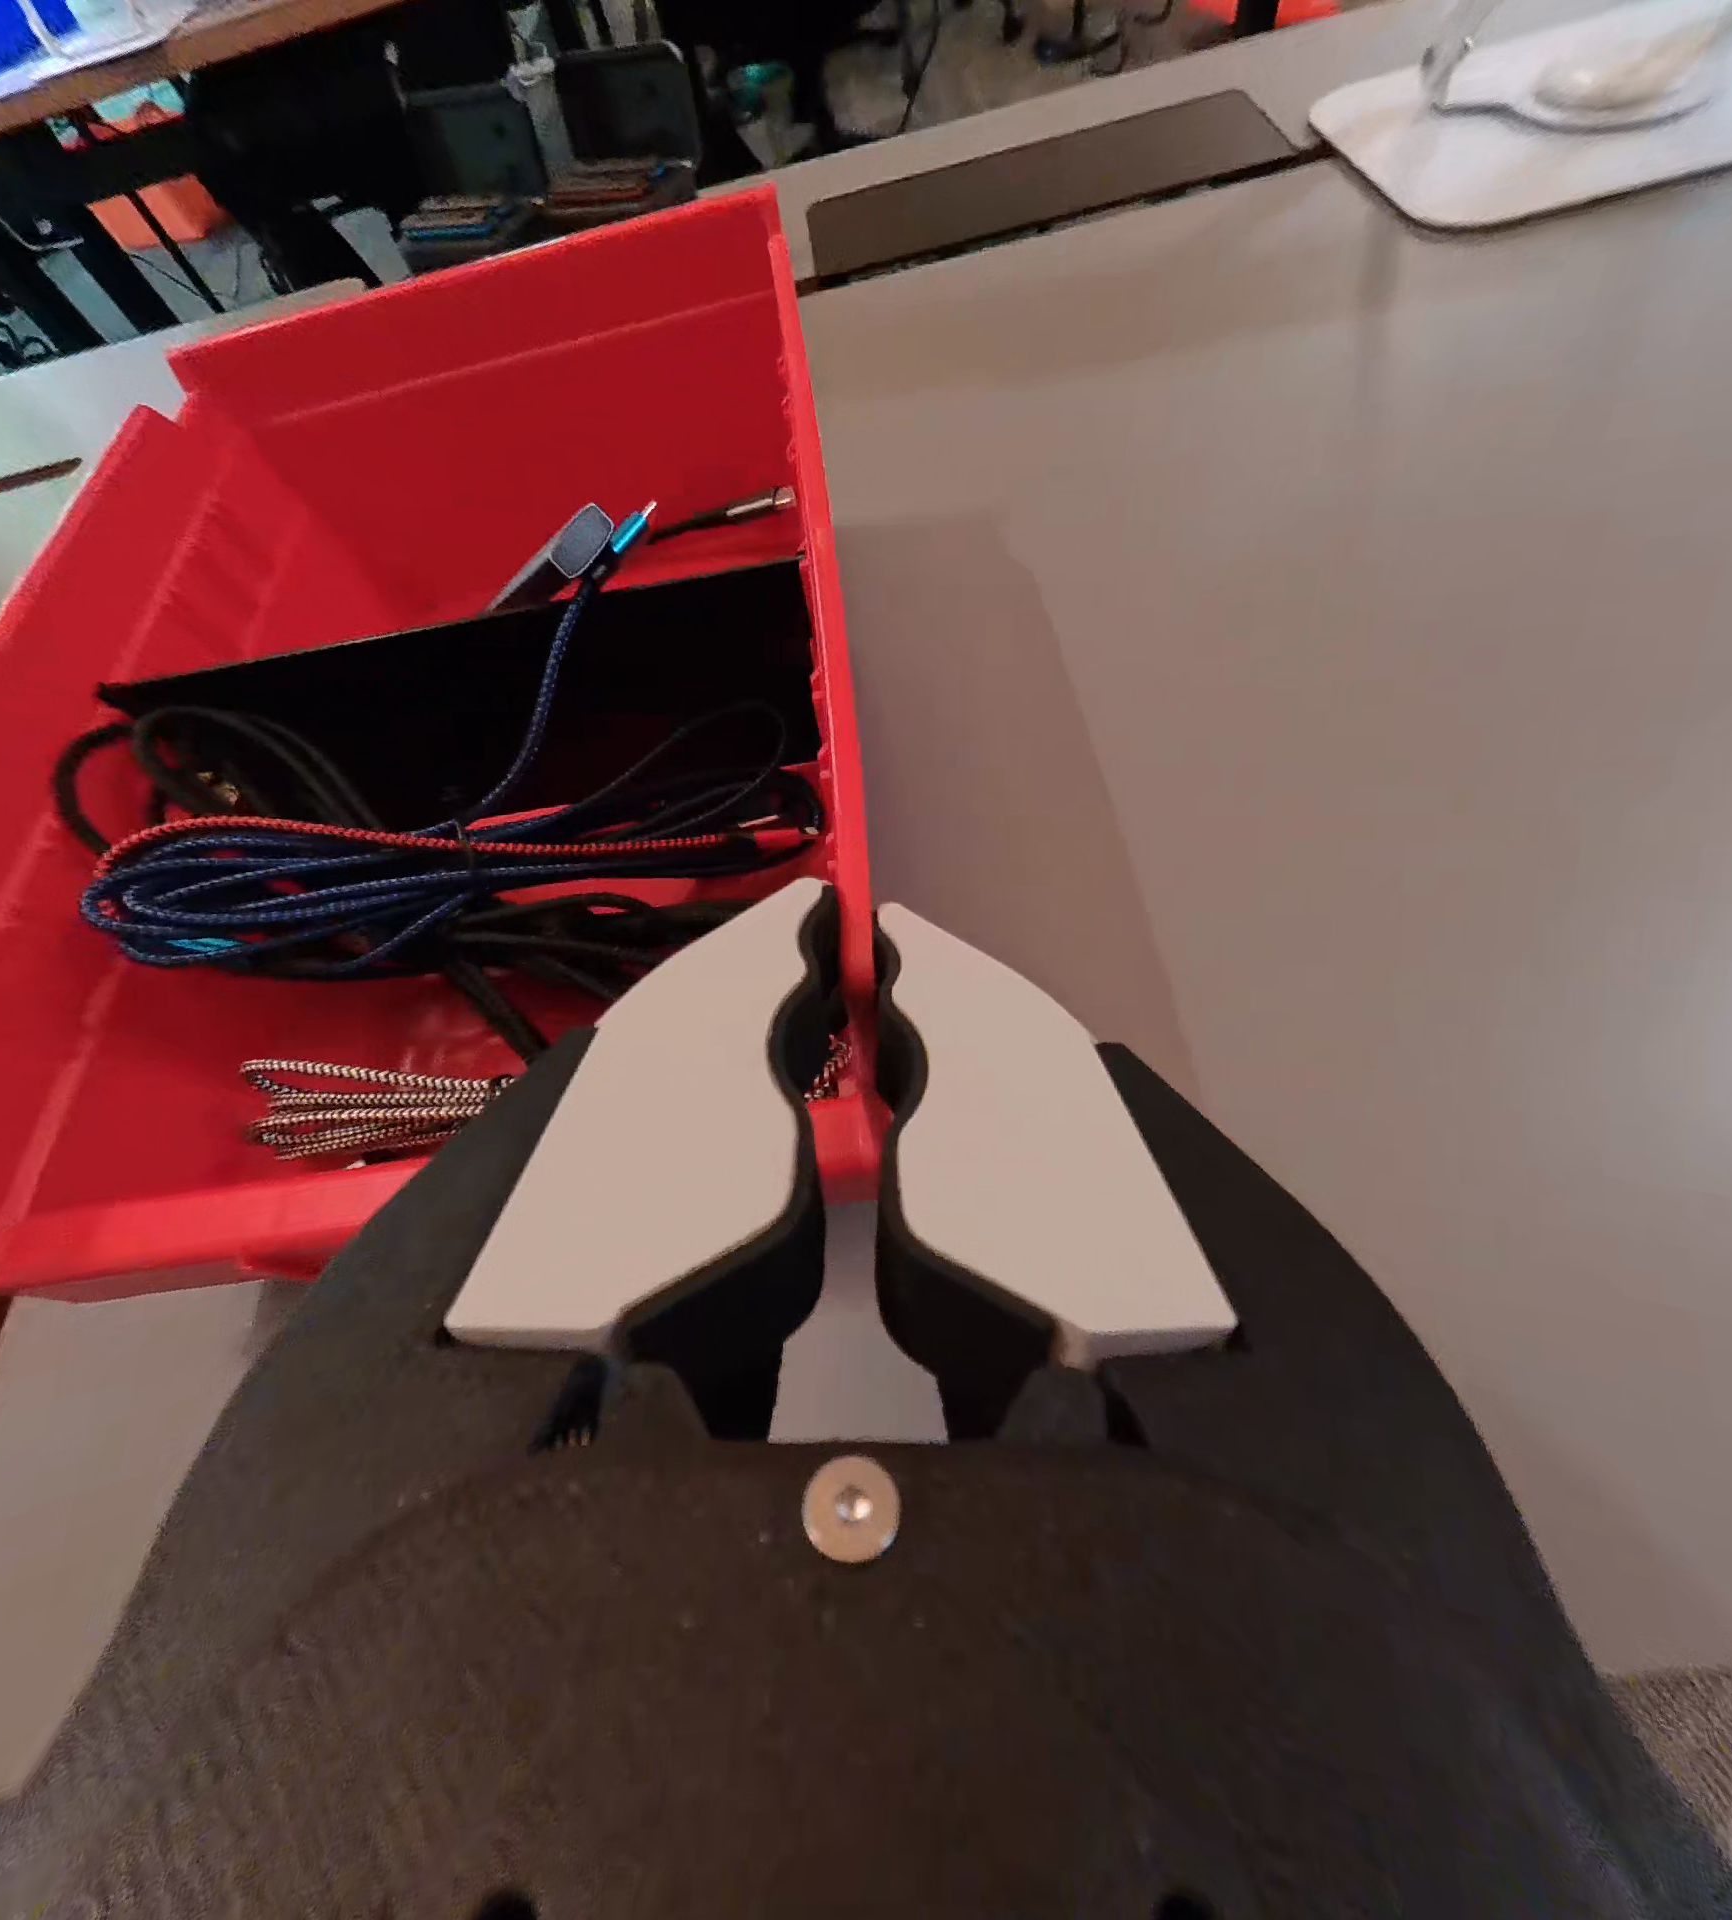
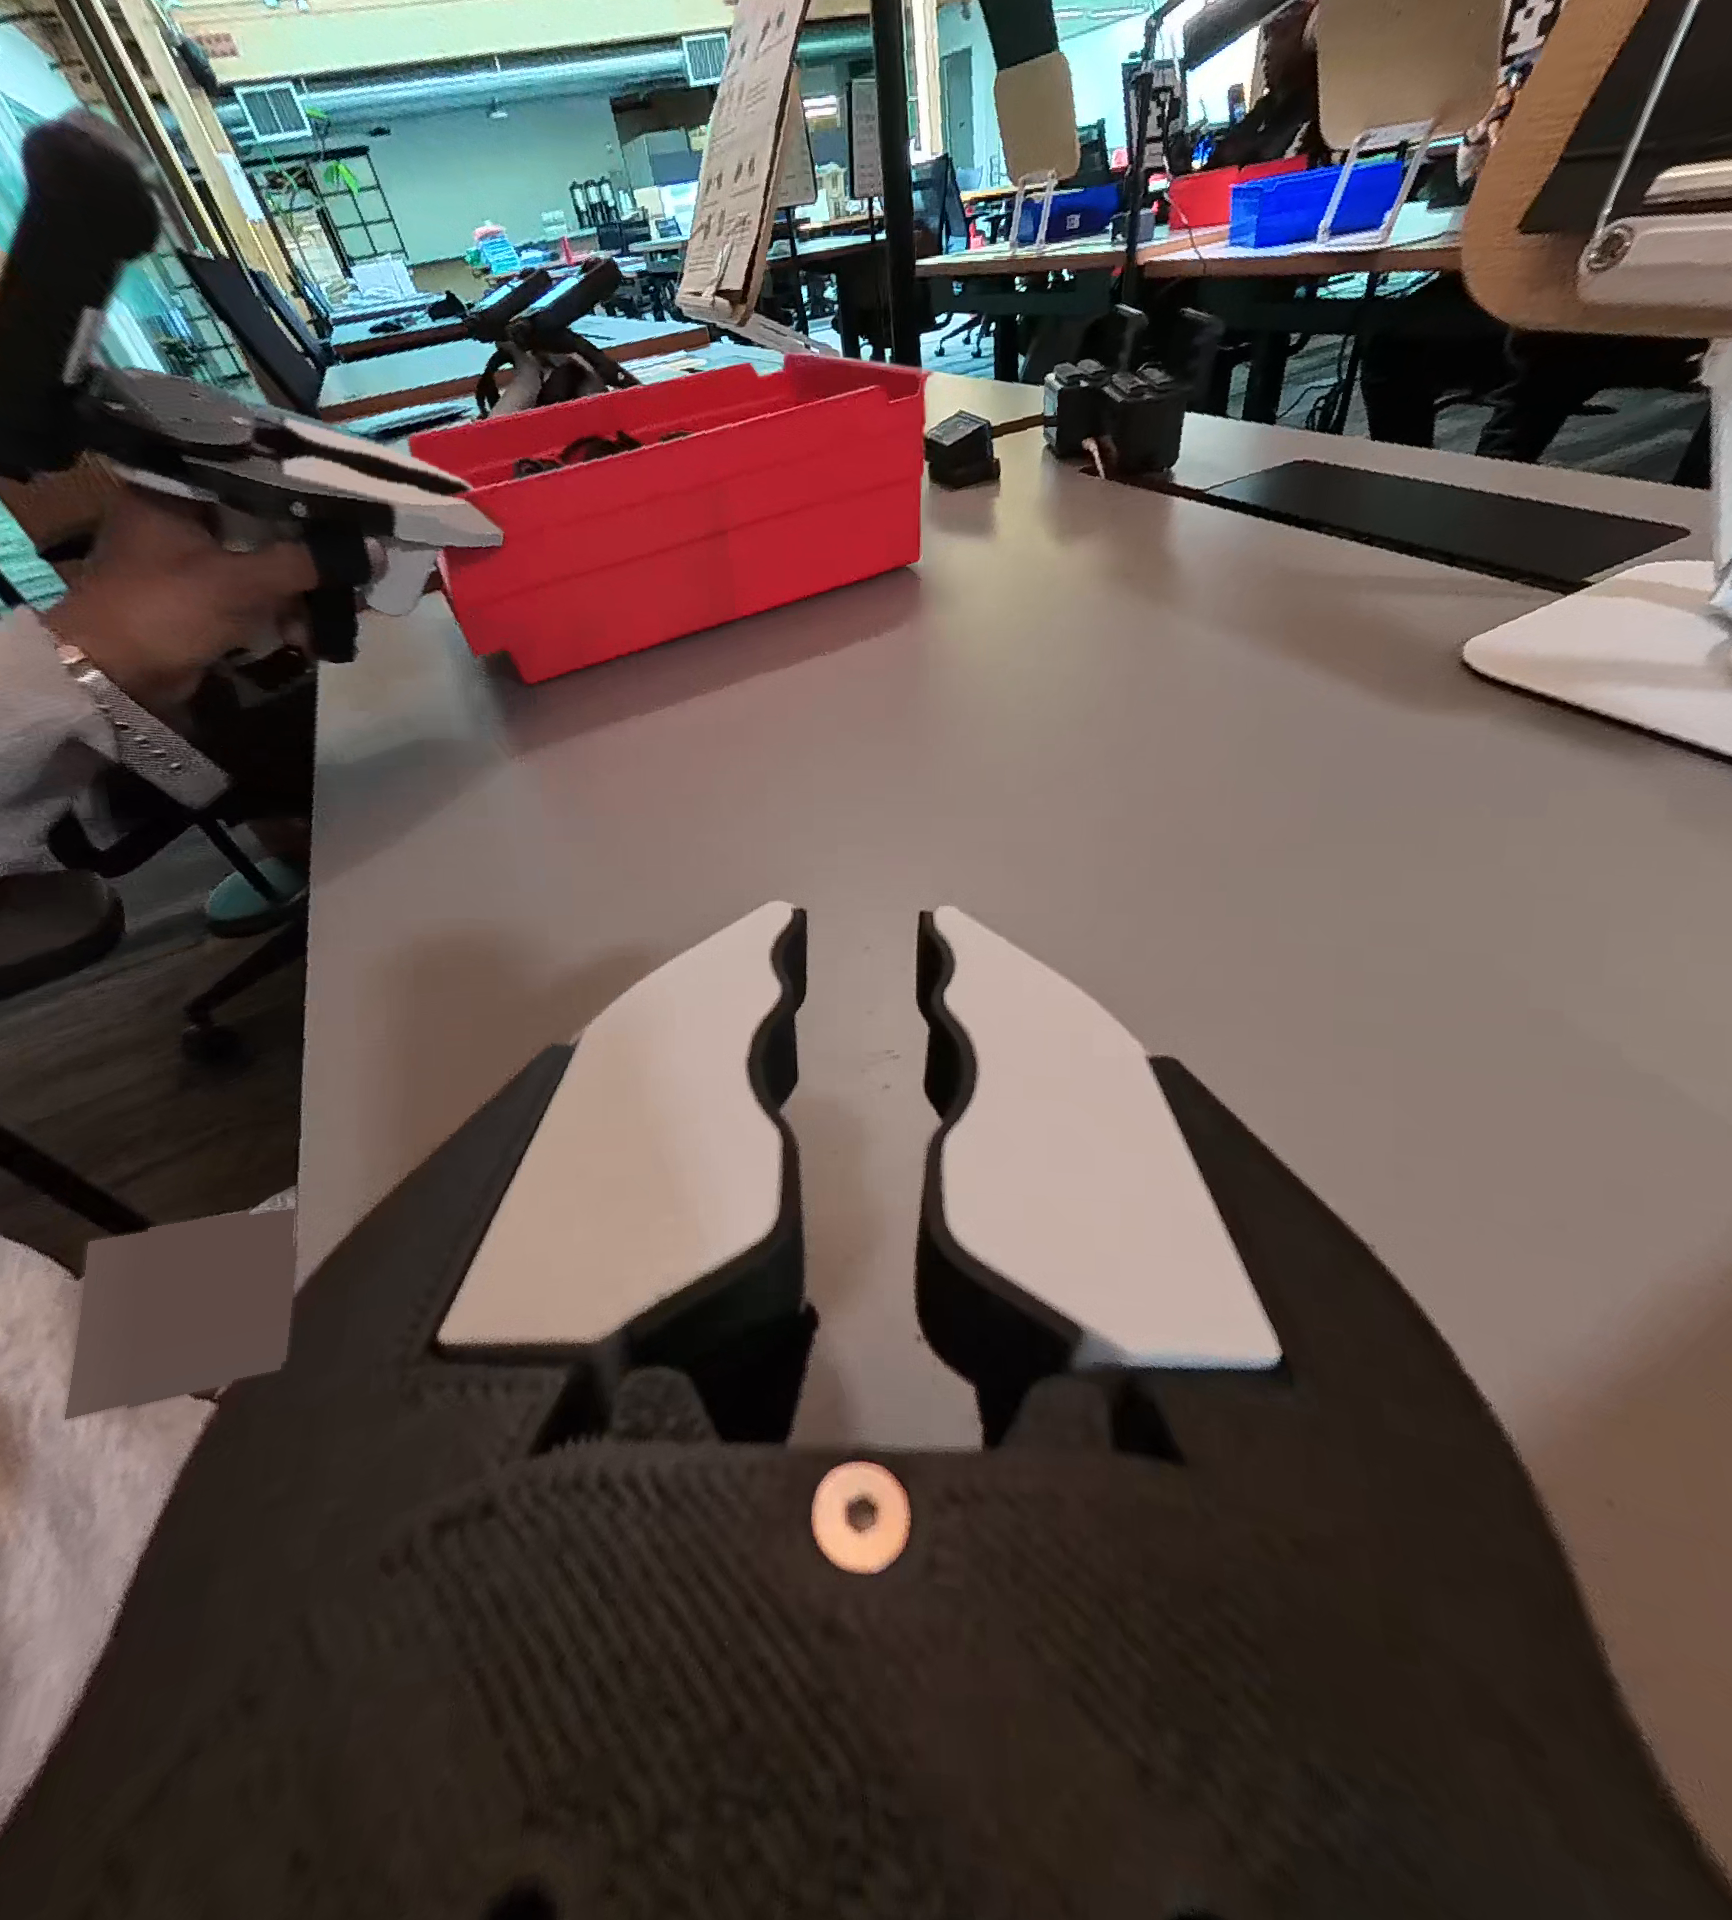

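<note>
The left gripper (image 1: 854,914) was closed on the near right corner of the red bin (image 1: 488,416) — one finger inside the wall, the other outside, the thin red wall pinched between them. The bin sat on the grey table (image 1: 1361,831), at its left end. Inside the bin a black divider (image 1: 467,675) stood across it; on the near side of the divider lay a blue braided cable (image 1: 322,894), coiled, with black cables (image 1: 166,748) tangled around it, and a black-and-white braided cable (image 1: 363,1101) nearest the front wall. Beyond the divider a grey adapter (image 1: 561,551) and a blue-tipped plug (image 1: 633,525) poked up. The right gripper (image 2: 860,920) hovered over bare tabletop well to the right of the bin, its jaws parted by a narrow gap and holding nothing. From that view the left gripper (image 2: 467,525) met the bin's (image 2: 696,520) near corner. Right of the bin stood a white stand base (image 2: 1610,665), and behind the bin — near the table's far edge — some small black blocks (image 2: 1111,405).
</note>
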